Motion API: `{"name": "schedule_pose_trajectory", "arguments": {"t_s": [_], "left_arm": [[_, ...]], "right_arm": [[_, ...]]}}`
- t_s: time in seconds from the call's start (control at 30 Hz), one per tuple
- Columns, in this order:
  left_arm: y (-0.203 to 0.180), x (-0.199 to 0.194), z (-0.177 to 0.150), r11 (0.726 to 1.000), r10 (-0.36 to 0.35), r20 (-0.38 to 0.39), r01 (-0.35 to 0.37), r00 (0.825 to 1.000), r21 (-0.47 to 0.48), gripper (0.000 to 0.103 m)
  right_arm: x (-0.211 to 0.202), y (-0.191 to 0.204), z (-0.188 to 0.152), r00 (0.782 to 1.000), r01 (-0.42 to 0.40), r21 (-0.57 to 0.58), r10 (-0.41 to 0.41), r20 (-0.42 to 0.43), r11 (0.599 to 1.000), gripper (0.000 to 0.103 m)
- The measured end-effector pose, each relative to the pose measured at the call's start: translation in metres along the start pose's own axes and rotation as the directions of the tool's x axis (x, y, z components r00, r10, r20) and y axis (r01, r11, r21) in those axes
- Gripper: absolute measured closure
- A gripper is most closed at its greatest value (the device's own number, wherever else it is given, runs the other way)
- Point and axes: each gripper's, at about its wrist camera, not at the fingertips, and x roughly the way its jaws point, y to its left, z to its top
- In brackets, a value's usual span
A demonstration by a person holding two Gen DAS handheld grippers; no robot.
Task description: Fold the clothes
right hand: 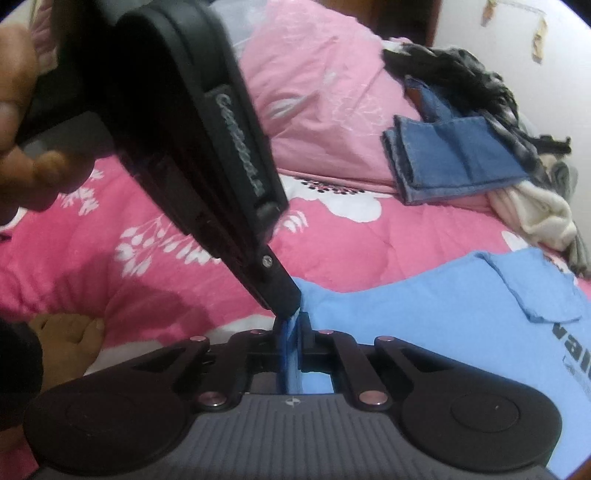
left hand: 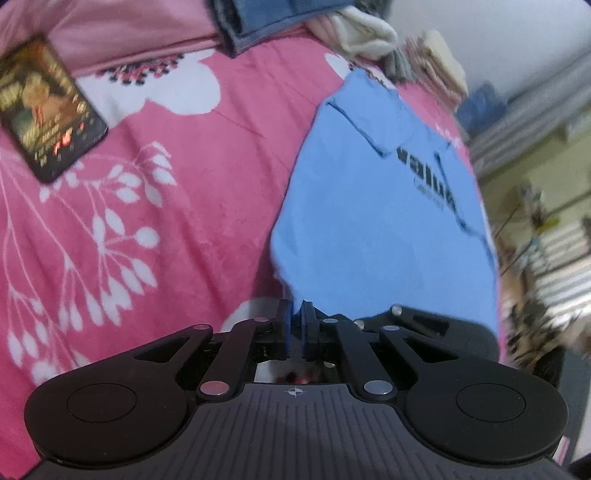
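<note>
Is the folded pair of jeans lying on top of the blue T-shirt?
No, the folded jeans lie apart on the pink pillow at the head of the bed, while the blue T-shirt is spread nearer on the floral blanket.

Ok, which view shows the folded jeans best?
Right wrist view: the folded jeans lie whole and fairly sharp against the pink pillow. Left wrist view catches only their blurred lower edge at the frame's top.

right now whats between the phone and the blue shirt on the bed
Only bare pink floral bedspread lies between the phone and the blue shirt, as the left wrist view shows.
</note>
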Motion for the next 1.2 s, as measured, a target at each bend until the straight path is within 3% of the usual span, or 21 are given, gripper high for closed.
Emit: {"name": "schedule_pose_trajectory", "arguments": {"t_s": [0.13, 0.2, 0.33, 0.57, 0.73, 0.87, 0.97, 1.07, 1.13, 1.2], "left_arm": [[0.006, 0.004, 0.007, 0.998, -0.027, -0.001, 0.027, 1.000, -0.049, 0.086], [0.011, 0.007, 0.012, 0.995, -0.036, 0.000, 0.036, 0.999, -0.089, 0.085], [0.029, 0.022, 0.022, 0.967, -0.113, -0.048, 0.099, 0.992, -0.233, 0.078], [0.040, 0.049, 0.030, 0.928, -0.191, -0.105, 0.145, 0.976, -0.343, 0.079], [0.043, 0.059, 0.031, 0.919, -0.205, -0.132, 0.144, 0.970, -0.367, 0.083], [0.039, 0.062, 0.027, 0.937, -0.174, -0.150, 0.117, 0.973, -0.328, 0.098], [0.036, 0.062, 0.025, 0.950, -0.161, -0.158, 0.109, 0.974, -0.294, 0.099], [0.029, 0.061, 0.023, 0.973, -0.133, -0.169, 0.096, 0.977, -0.211, 0.099], [0.023, 0.061, 0.022, 0.987, -0.109, -0.177, 0.085, 0.978, -0.136, 0.099], [0.016, 0.060, 0.021, 0.996, -0.078, -0.179, 0.069, 0.981, -0.055, 0.099]], "right_arm": [[-0.002, -0.008, 0.002, 1.000, 0.006, 0.042, -0.006, 0.002, 0.999, 0.100], [-0.003, -0.010, 0.003, 1.000, 0.007, 0.050, -0.007, 0.000, 0.999, 0.100], [-0.006, -0.009, 0.002, 1.000, 0.010, 0.055, -0.010, 0.002, 0.998, 0.100], [-0.010, -0.006, 0.002, 1.000, 0.003, 0.037, -0.003, 0.013, 0.999, 0.100], [-0.015, -0.002, 0.002, 0.999, -0.001, 0.012, 0.000, 0.032, 1.000, 0.100], [-0.019, -0.004, 0.001, 0.999, -0.012, 0.030, 0.011, 0.044, 0.999, 0.098], [-0.027, -0.010, 0.000, 0.998, -0.041, 0.066, 0.037, 0.059, 0.997, 0.094], [-0.044, -0.031, -0.007, 0.995, -0.076, 0.183, 0.063, 0.080, 0.980, 0.084], [-0.059, -0.055, -0.018, 0.995, -0.077, 0.310, 0.055, 0.078, 0.948, 0.080], [-0.076, -0.085, -0.039, 0.998, -0.047, 0.475, 0.019, 0.064, 0.879, 0.079]]}}
